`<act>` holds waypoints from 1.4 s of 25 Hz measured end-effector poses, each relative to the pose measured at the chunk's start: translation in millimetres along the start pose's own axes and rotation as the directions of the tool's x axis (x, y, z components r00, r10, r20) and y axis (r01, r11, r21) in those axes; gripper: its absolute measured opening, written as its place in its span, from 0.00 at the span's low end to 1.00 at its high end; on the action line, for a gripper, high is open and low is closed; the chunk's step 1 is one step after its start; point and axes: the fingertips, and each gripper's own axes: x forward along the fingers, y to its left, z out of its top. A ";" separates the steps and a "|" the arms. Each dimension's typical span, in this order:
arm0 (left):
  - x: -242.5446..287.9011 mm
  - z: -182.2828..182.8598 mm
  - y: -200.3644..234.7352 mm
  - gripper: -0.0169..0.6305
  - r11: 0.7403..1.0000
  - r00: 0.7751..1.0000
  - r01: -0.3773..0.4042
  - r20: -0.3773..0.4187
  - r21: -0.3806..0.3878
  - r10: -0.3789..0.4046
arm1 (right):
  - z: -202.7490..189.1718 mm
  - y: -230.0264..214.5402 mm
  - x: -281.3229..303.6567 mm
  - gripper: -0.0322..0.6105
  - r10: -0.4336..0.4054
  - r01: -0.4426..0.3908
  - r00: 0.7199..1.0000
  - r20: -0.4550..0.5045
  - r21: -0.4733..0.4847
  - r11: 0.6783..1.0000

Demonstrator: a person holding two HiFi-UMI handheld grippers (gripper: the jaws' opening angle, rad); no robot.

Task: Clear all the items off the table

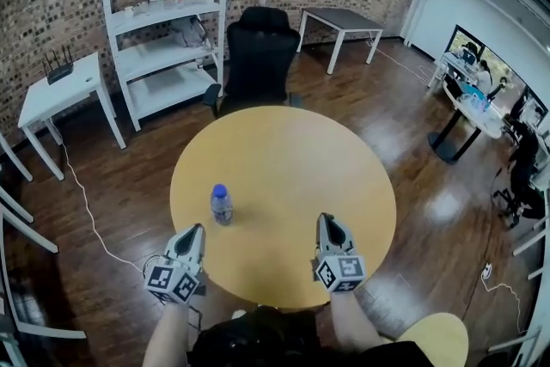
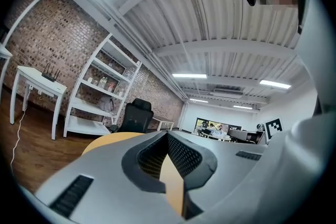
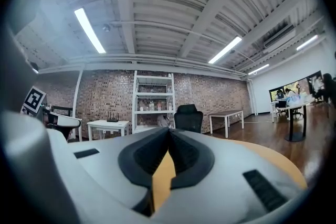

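A small water bottle with a blue cap (image 1: 221, 204) stands upright on the round yellow table (image 1: 284, 159), left of its middle. My left gripper (image 1: 196, 229) rests at the table's near left edge, just below the bottle and apart from it. Its tips meet in the left gripper view (image 2: 167, 135), with nothing between them. My right gripper (image 1: 327, 221) sits over the near right part of the table, well right of the bottle. Its tips touch too (image 3: 169, 131), empty. Neither gripper view shows the bottle.
A black office chair (image 1: 260, 56) stands at the table's far side. A white shelf unit (image 1: 168, 13) with small items is behind it, a white side table (image 1: 60, 86) at the left, another table (image 1: 342, 20) at the back. A yellow stool (image 1: 438, 338) sits near right.
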 end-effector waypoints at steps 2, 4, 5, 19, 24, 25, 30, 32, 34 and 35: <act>2.6 -0.9 -1.2 0.03 1.000 1.000 0.013 -0.002 0.008 -0.013 | 1.3 -1.5 -1.1 0.05 -0.008 0.008 1.000 0.013 0.002 1.000; 5.3 -3.3 -2.7 0.03 1.000 1.000 0.025 -0.008 0.020 -0.025 | 0.7 -3.8 -1.0 0.06 -0.016 0.016 1.000 0.016 0.005 1.000; 6.5 -4.0 -4.2 0.03 0.999 1.000 0.030 -0.012 0.031 -0.029 | 0.4 -5.1 -1.2 0.06 -0.018 0.018 1.000 0.016 0.006 1.000; 20.6 2.9 -3.4 0.03 1.000 1.000 0.023 0.018 0.009 -0.023 | 5.8 -16.1 2.3 0.06 -0.028 0.028 0.999 0.024 -0.006 1.000; 29.5 -2.3 -19.1 0.03 0.997 0.997 0.076 0.008 0.000 -0.076 | 4.2 -34.2 -17.7 0.06 -0.086 0.086 0.996 0.026 0.003 0.996; 33.9 -3.9 -25.4 0.03 0.996 0.996 0.093 0.005 0.001 -0.093 | 4.1 -41.0 -22.1 0.06 -0.102 0.101 0.994 0.028 0.009 0.995; 56.0 -33.1 -67.8 0.03 0.981 0.980 0.193 -0.046 -0.026 -0.194 | -6.9 -85.8 -50.1 0.06 -0.173 0.173 0.985 0.011 0.006 0.985; 66.8 -41.2 -87.0 0.03 0.971 0.969 0.236 -0.063 -0.039 -0.238 | -0.3 -106.6 -68.0 0.06 -0.215 0.215 0.976 0.024 0.004 0.977; 76.8 -43.9 -107.5 0.03 0.963 0.962 0.263 -0.063 -0.052 -0.266 | 10.4 -123.6 -91.0 0.06 -0.252 0.253 0.967 0.035 -0.008 0.967; 80.7 -46.2 -121.0 0.03 0.959 0.958 0.277 -0.059 -0.061 -0.281 | 13.7 -132.8 -105.4 0.06 -0.272 0.273 0.962 0.034 -0.021 0.962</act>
